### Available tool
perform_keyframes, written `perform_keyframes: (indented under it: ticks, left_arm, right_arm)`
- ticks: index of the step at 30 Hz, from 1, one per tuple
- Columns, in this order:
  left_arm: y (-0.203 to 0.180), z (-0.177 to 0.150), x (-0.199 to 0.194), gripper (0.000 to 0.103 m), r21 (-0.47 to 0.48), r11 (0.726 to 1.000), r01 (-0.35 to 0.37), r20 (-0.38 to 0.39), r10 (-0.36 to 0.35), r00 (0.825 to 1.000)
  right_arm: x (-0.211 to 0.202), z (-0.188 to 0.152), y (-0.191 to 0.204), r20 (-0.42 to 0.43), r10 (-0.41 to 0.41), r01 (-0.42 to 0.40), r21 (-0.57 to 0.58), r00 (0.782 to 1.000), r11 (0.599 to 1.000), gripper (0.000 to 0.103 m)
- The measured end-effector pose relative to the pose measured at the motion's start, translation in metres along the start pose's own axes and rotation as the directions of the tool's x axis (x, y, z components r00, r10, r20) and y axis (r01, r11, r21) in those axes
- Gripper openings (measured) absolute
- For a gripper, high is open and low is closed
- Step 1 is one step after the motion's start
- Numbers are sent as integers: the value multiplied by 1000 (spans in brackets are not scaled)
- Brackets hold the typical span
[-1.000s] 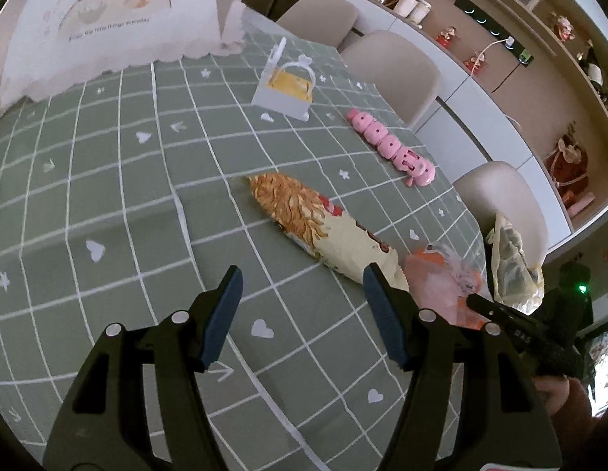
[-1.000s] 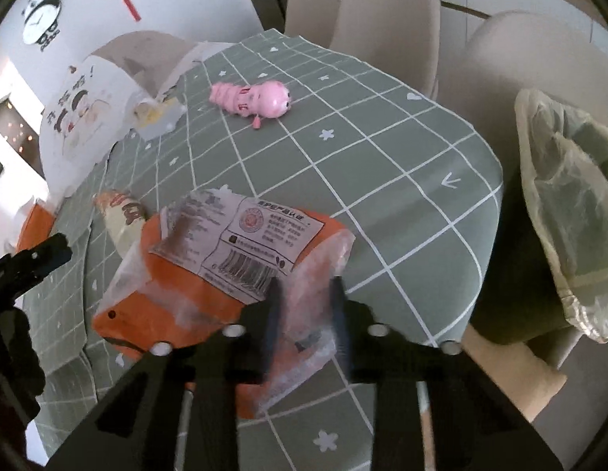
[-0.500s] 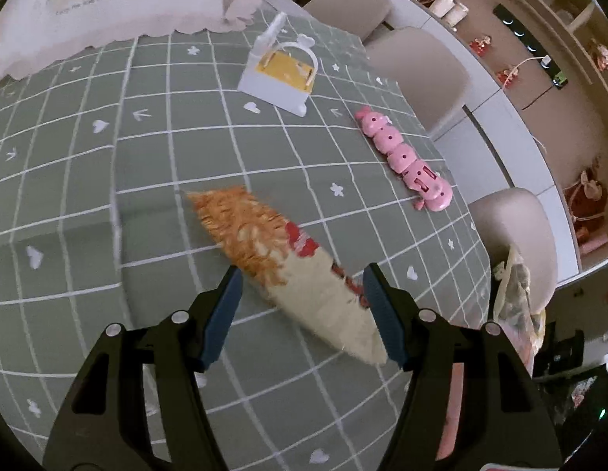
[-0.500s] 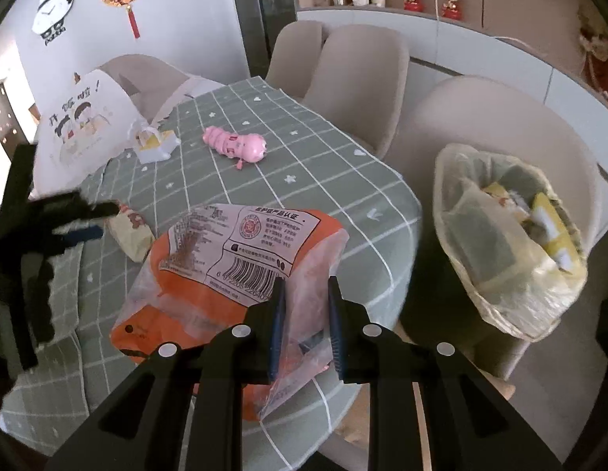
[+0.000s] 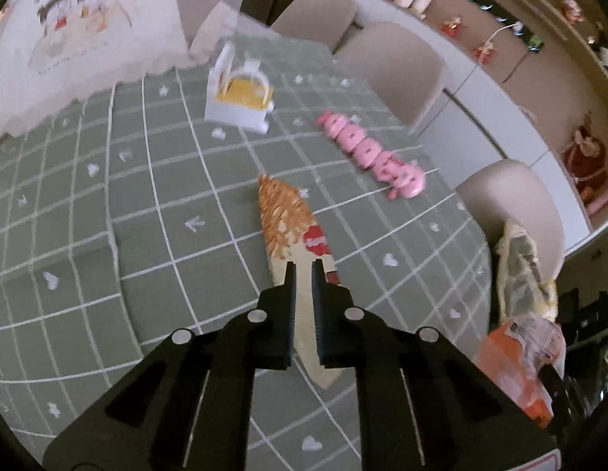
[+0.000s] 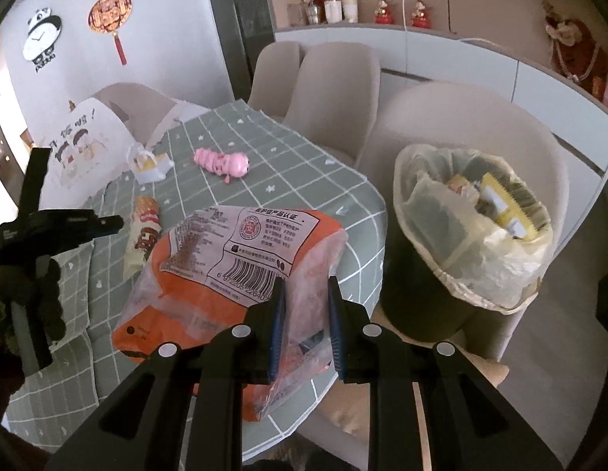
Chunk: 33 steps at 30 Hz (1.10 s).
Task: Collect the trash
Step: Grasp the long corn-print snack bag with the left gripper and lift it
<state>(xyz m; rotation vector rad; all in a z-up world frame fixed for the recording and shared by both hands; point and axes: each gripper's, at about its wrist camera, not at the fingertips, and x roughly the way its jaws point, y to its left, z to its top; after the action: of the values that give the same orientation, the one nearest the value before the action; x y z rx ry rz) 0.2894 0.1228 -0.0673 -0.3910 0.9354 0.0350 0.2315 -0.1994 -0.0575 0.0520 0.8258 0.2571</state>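
Now we are pinching the long snack wrapper (image 5: 292,227) on the green tablecloth (image 5: 107,204) with the left gripper (image 5: 303,274), while the right gripper (image 6: 303,294) is pinching the orange bag (image 6: 233,259) near the trash bin (image 6: 473,235).

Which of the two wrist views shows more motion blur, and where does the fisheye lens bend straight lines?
Left wrist view: blurrier, with the pink toy and white gift box smeared, while the left gripper stays crisp; the tablecloth grid bows outward. Right wrist view: sharper, the barcode on the orange wrapper is readable; the trash bin and counter curve towards the rim.
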Motion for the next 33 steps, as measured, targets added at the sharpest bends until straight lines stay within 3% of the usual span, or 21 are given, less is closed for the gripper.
perform_keyframes:
  ticks: [4,10,17,20,22,24,25,28,33]
  left_arm:
    - [-17,10,-43,8,65,998,12,98,-19,995]
    - [-60,29,-110,8,172,983,56,263,-101,959]
    - [-101,34,-133,8,256,962,95,305,-173,936]
    - [-106,37,-123,8,254,961,111,279,-183,943]
    - [-101,36,-114,14,242,964,112,256,-175,951]
    - [-82,33,-101,43,189,976,112,241,-157,958]
    - [-70,30,-93,48,157,982,108,238,-144,961]
    - [-29,19,-58,51,22,999,45,191,-48,980]
    - [-3,-3,-4,51,-68,997,-20,80,25,996]
  right_arm:
    - [-18,14,-2,45,18,-18,-14,999,1000,21]
    - [-59,55,-10,172,33,-27,-39,985,999,21]
    - [-89,87,-35,256,10,1,-44,967,999,21]
    - [-96,94,-49,271,-10,22,-42,963,999,21]
    - [-97,95,-60,270,-20,30,-32,963,999,21]
    - [-97,93,-73,266,-34,40,-17,963,999,21]
    - [-95,93,-77,264,-39,43,-10,964,999,21]
    - [-89,89,-91,252,-43,38,27,967,999,21]
    - [-77,77,-101,211,-44,29,73,977,997,21]
